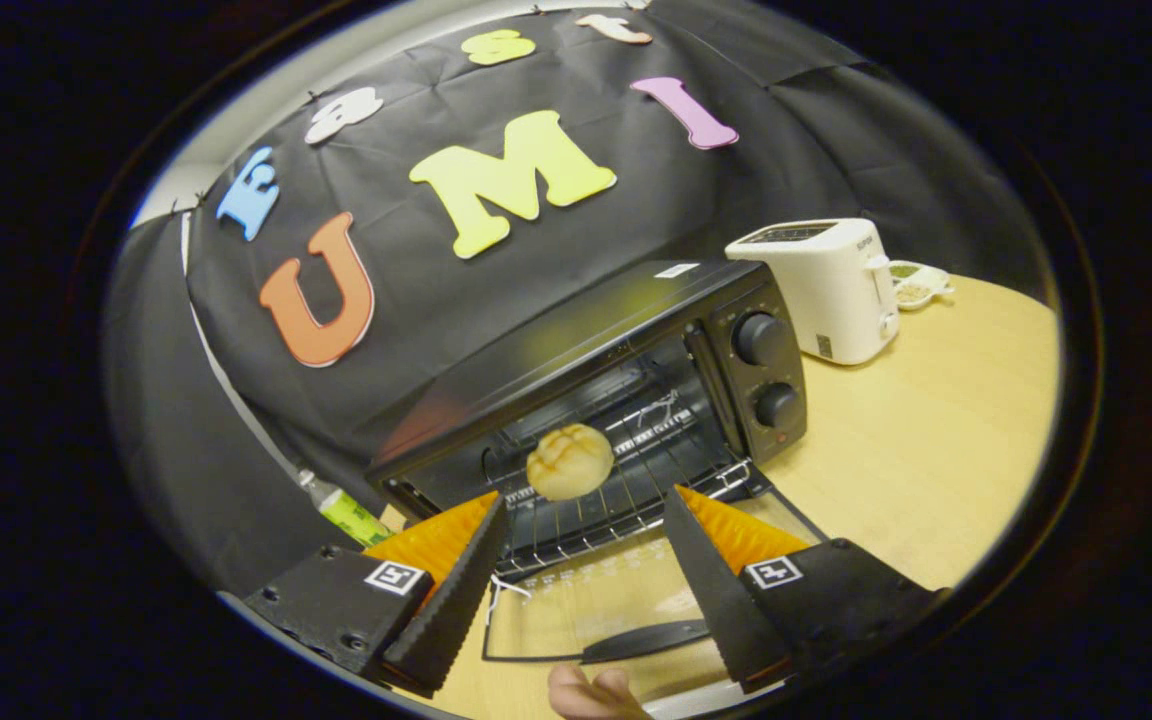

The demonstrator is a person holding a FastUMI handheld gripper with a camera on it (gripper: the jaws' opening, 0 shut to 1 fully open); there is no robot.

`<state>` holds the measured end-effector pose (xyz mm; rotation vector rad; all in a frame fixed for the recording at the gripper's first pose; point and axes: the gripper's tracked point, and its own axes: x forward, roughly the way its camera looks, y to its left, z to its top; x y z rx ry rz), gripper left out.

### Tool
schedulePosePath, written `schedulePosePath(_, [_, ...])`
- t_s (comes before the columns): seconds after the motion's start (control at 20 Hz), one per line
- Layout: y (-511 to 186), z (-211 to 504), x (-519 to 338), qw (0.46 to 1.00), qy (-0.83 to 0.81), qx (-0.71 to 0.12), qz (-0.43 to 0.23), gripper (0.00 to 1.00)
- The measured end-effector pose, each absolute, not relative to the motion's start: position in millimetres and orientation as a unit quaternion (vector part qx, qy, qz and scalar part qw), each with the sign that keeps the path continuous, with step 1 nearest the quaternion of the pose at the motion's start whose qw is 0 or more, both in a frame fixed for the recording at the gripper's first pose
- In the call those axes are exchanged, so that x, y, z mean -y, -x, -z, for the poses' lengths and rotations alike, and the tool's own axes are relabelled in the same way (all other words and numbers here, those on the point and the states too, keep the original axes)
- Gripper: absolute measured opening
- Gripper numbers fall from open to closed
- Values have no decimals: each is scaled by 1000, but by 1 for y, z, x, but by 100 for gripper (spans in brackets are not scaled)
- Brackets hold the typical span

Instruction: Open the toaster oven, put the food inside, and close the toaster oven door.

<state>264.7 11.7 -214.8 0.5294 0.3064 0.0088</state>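
Observation:
A black toaster oven (636, 330) stands on the wooden table with its glass door (596, 610) folded down flat toward me. A round golden bun (569, 461) rests on the wire rack (616, 480) inside the oven, just ahead of my fingers. My gripper (586, 520) is open, the fingers spread wide above the lowered door with nothing between them. The door's dark handle (646, 640) lies below the fingers, and a person's fingertips (591, 693) show just under it.
A white pop-up toaster (826, 285) stands right of the oven, with a small white dish (916, 283) behind it. A green-labelled bottle (346, 508) lies left of the oven. Bare wooden tabletop (916, 430) stretches to the right.

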Motion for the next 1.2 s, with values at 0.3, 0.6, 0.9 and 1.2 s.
schedulePosePath(0.3, [-223,235,-9,957,-170,-237,-3,100])
schedulePosePath(0.6, [-187,269,-26,941,-66,-330,-33,100])
schedulePosePath(0.9, [-172,297,-39,922,-67,-377,-51,100])
schedulePosePath(1.2, [-182,317,-40,913,-76,-399,-41,100])
